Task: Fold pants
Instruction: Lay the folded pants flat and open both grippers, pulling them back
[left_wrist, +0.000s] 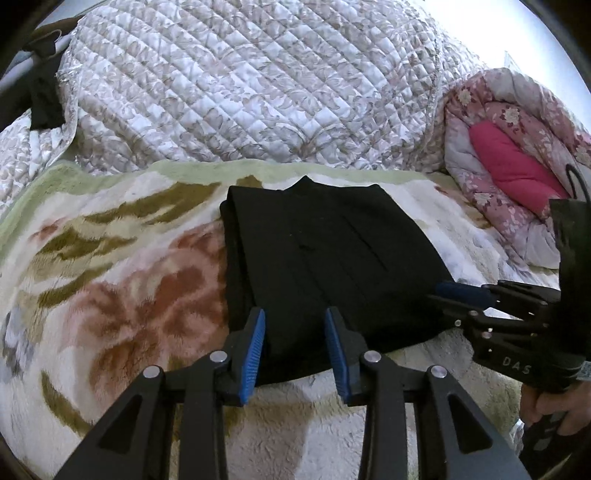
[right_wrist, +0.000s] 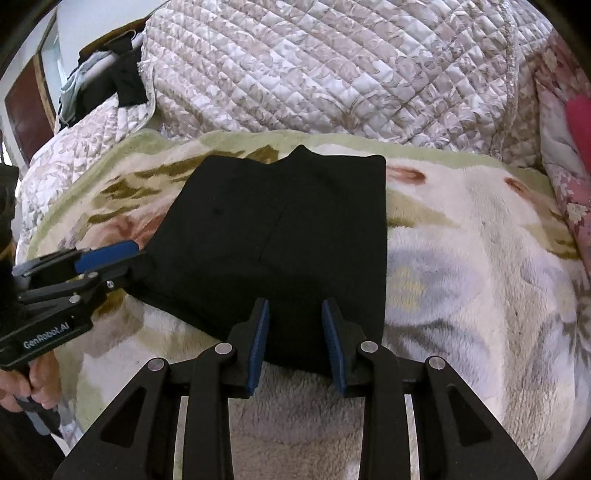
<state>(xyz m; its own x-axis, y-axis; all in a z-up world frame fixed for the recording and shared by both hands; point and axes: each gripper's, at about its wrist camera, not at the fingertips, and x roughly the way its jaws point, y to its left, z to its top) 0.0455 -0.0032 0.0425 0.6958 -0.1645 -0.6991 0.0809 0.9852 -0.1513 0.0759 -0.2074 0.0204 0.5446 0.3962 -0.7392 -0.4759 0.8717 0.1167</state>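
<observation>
Black pants (left_wrist: 325, 266) lie folded into a thick rectangle on a fleecy flowered blanket (left_wrist: 122, 280). In the left wrist view my left gripper (left_wrist: 295, 319) is open over the near left edge of the fold, with dark cloth showing in the gap and neither blue pad pressing on it. My right gripper (left_wrist: 439, 295) reaches the fold's right corner from the side. In the right wrist view the pants (right_wrist: 288, 221) fill the centre and the right gripper (right_wrist: 295, 310) stands open over their near edge. The left gripper (right_wrist: 136, 256) sits at the fold's left corner.
A quilted white and beige bedspread (left_wrist: 258, 85) rises behind the blanket. At the right a pink flowered duvet (left_wrist: 517, 147) is bunched up. Dark clothes (right_wrist: 110, 81) hang on a rail at the far left. A hand (right_wrist: 22, 384) grips the left handle.
</observation>
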